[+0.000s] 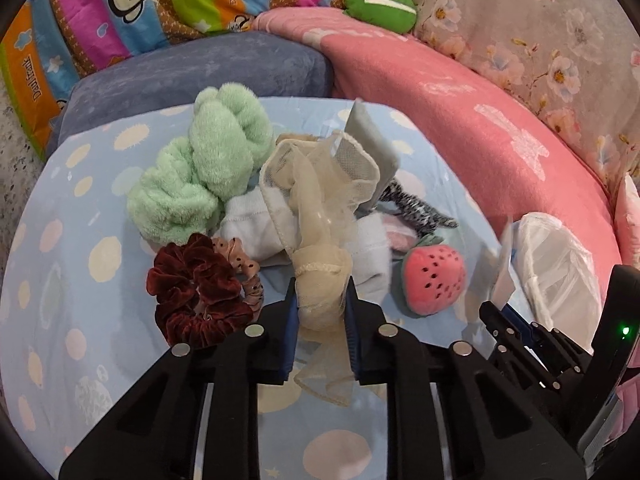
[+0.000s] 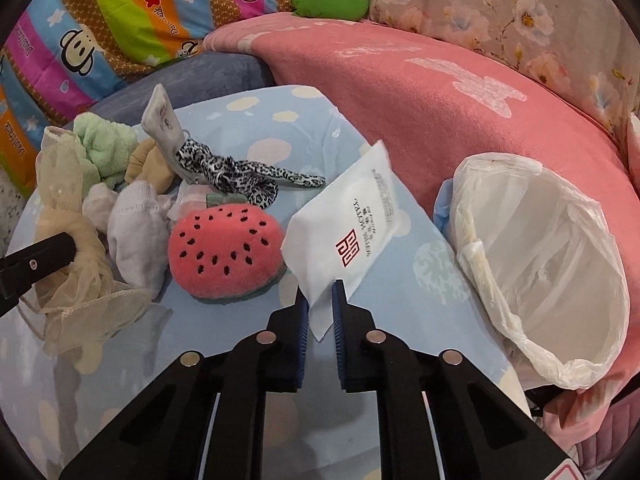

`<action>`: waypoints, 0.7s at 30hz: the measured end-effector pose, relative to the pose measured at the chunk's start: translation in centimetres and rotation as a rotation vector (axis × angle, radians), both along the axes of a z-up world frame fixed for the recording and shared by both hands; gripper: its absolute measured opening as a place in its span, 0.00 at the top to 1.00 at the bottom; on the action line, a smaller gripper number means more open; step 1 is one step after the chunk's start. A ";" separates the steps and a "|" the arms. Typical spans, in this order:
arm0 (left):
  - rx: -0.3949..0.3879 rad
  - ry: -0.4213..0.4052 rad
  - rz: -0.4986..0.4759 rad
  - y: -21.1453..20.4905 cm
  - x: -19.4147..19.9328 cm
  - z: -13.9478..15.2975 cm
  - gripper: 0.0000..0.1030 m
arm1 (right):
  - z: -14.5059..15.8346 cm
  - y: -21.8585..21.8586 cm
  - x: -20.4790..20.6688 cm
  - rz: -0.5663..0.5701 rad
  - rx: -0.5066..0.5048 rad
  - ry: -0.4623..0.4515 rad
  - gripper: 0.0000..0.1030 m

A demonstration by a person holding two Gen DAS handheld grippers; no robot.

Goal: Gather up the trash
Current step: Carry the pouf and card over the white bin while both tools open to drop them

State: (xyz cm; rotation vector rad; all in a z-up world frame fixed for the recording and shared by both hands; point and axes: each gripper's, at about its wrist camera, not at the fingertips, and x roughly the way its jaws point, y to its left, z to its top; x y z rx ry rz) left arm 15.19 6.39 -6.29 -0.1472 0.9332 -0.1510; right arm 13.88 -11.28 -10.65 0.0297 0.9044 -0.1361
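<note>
Right wrist view shows my right gripper (image 2: 320, 300) pinching only the near corner of the white wipe packet (image 2: 352, 224), which hangs in the air just left of the lined trash bin (image 2: 560, 264). That hold is thin; I judge a quick swing could let the packet slip onto the dotted blue sheet (image 2: 248, 128) beside the watermelon plush (image 2: 224, 252). My left gripper (image 1: 320, 300) is clamped on the beige mesh fabric (image 1: 320, 184), whose trailing end drapes over the white cloth (image 1: 256, 228) and could drag the maroon scrunchie (image 1: 196, 288) along.
</note>
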 end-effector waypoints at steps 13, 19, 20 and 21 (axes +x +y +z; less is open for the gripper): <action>-0.063 -0.163 -0.120 -5.4 -2.3 8.7 0.81 | 9.8 -5.1 -3.8 -0.045 0.067 -0.178 0.98; -0.106 -0.193 -0.225 -11.1 -2.3 11.3 0.81 | 13.8 -9.8 -5.9 -0.102 0.058 -0.254 0.98; -0.111 -0.196 -0.248 -12.3 -2.3 11.6 0.81 | 14.3 -10.7 -6.2 -0.112 0.052 -0.262 0.98; -0.110 -0.198 -0.263 -13.3 -2.3 11.7 0.81 | 14.7 -11.6 -6.5 -0.123 0.047 -0.270 0.98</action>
